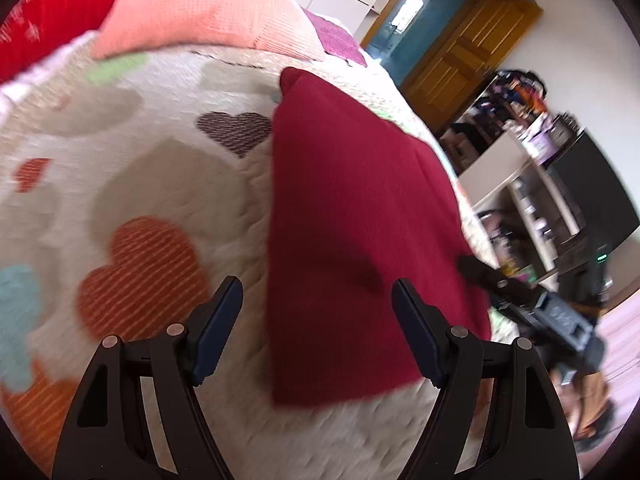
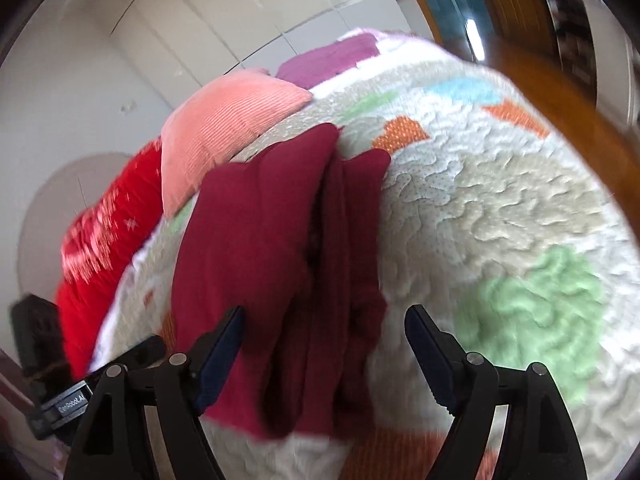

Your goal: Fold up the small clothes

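Observation:
A dark red garment (image 1: 352,216) lies folded flat on the heart-patterned quilt (image 1: 152,168). In the right wrist view the garment (image 2: 256,264) shows several stacked folded layers along its right edge. My left gripper (image 1: 318,300) is open and empty, hovering over the garment's near left part. My right gripper (image 2: 324,332) is open and empty, just above the garment's near end. The right gripper also shows in the left wrist view (image 1: 532,304) at the garment's right edge. Part of the left gripper shows in the right wrist view (image 2: 72,400) at the lower left.
A salmon pillow (image 1: 208,4), a red pillow (image 1: 52,12) and a purple cloth (image 1: 340,36) lie at the head of the bed. A wooden door (image 1: 464,56), cluttered white shelves (image 1: 516,184) and a dark screen (image 1: 592,196) stand to the right.

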`<act>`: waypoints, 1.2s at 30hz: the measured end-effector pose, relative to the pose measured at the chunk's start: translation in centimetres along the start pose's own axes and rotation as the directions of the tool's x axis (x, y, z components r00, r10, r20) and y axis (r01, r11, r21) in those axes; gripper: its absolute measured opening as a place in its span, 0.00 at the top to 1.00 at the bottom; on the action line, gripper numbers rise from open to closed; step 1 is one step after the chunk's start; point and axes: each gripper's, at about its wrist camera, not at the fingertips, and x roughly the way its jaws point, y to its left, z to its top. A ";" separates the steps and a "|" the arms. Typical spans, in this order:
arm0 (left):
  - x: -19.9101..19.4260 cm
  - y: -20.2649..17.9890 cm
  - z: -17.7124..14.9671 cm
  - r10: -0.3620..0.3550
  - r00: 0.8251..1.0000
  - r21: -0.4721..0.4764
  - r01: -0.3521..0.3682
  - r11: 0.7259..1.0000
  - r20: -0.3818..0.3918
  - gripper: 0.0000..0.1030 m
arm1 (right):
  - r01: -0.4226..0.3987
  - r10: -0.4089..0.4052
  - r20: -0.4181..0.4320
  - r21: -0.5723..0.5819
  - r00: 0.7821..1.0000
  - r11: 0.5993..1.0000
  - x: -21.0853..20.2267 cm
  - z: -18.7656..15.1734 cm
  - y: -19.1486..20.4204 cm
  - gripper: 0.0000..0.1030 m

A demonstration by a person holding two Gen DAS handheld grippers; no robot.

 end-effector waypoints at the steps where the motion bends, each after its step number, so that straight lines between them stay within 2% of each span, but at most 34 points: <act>1: 0.8 0.0 0.6 -0.012 1.000 -0.003 0.012 1.000 -0.007 0.26 | -0.020 0.020 -0.007 0.016 1.000 1.000 0.7 0.5 -0.4 0.21; 3: 2.4 -0.1 1.4 -0.024 0.999 0.004 0.024 1.000 -0.034 0.26 | -0.047 0.047 -0.029 0.020 0.998 0.999 2.2 1.3 -0.8 0.19; 6: 4.7 0.2 2.3 -0.088 0.992 -0.031 0.086 0.996 -0.091 0.22 | -0.098 0.098 -0.022 0.015 0.995 0.995 3.6 2.2 -1.1 0.18; 8: 5.0 0.4 2.5 -0.123 0.989 -0.056 0.119 0.991 -0.087 0.23 | -0.139 0.139 -0.003 0.032 0.990 0.990 4.3 2.5 -1.5 0.18; 9: 4.7 0.3 2.5 -0.122 0.989 -0.053 0.118 0.992 -0.082 0.26 | -0.158 0.158 0.004 0.040 0.987 0.987 4.5 2.6 -1.5 0.33; 10: 4.2 0.0 2.4 -0.123 0.989 -0.044 0.120 0.992 -0.076 0.35 | -0.179 0.179 -0.003 0.050 0.984 0.983 4.7 2.7 -1.3 0.39; 11: 3.4 -0.2 2.2 -0.125 0.990 -0.029 0.123 0.992 -0.066 0.39 | -0.171 0.171 0.004 0.059 0.985 0.983 4.5 2.7 -1.0 0.40; 13: 0.9 -0.8 1.5 -0.126 0.990 -0.003 0.126 0.992 -0.057 0.41 | -0.181 0.180 0.022 0.049 0.983 0.982 3.5 2.4 -0.2 0.50; 17: -4.7 -0.7 -1.8 -0.129 0.991 0.011 0.130 0.992 -0.044 0.41 | -0.253 0.253 -0.003 0.031 0.967 0.967 0.0 0.5 2.2 0.52; 19: -7.5 -0.5 -5.1 -0.101 0.993 0.030 0.103 0.994 -0.057 0.40 | -0.275 0.275 -0.029 0.001 0.961 0.961 -1.9 -2.0 3.6 0.52; 21: -8.7 -0.2 -8.2 -0.071 0.994 0.035 0.074 0.997 -0.083 0.40 | -0.289 0.288 -0.071 -0.006 0.955 0.957 -3.4 -5.5 4.5 0.52; 23: -8.8 0.1 -10.7 -0.026 0.993 0.032 0.030 0.999 -0.119 0.40 | -0.257 0.256 -0.104 0.002 0.961 0.966 -3.5 -8.0 4.7 0.48; 24: -8.9 0.2 -11.4 -0.008 0.994 0.041 0.013 0.999 -0.110 0.40 | -0.208 0.204 -0.125 -0.015 0.971 0.978 -3.3 -9.2 4.8 0.44; 26: -9.9 -0.1 -11.9 0.016 0.997 0.055 -0.012 0.998 -0.071 0.40 | -0.148 0.140 -0.127 -0.057 0.982 0.987 -3.8 -9.9 5.1 0.43; 29: -11.6 -1.4 -11.4 0.095 0.995 0.105 -0.096 0.990 0.015 0.40 | -0.117 0.114 -0.043 -0.080 0.993 0.990 -7.2 -8.9 6.0 0.43; 31: -12.3 -2.4 -10.8 0.142 0.986 0.148 -0.153 0.977 0.086 0.39 | -0.111 0.111 -0.005 -0.175 0.994 0.978 -9.1 -8.0 7.9 0.43; 34: -11.6 -3.8 -10.2 0.188 0.973 0.194 -0.212 0.958 0.133 0.33 | -0.054 0.062 0.018 -0.288 0.998 0.956 -9.1 -7.8 10.7 0.45; 36: -10.3 -3.7 -10.2 0.222 0.965 0.197 -0.247 0.949 0.139 0.33 | -0.051 0.051 -0.010 -0.306 0.999 0.951 -7.4 -7.6 11.4 0.51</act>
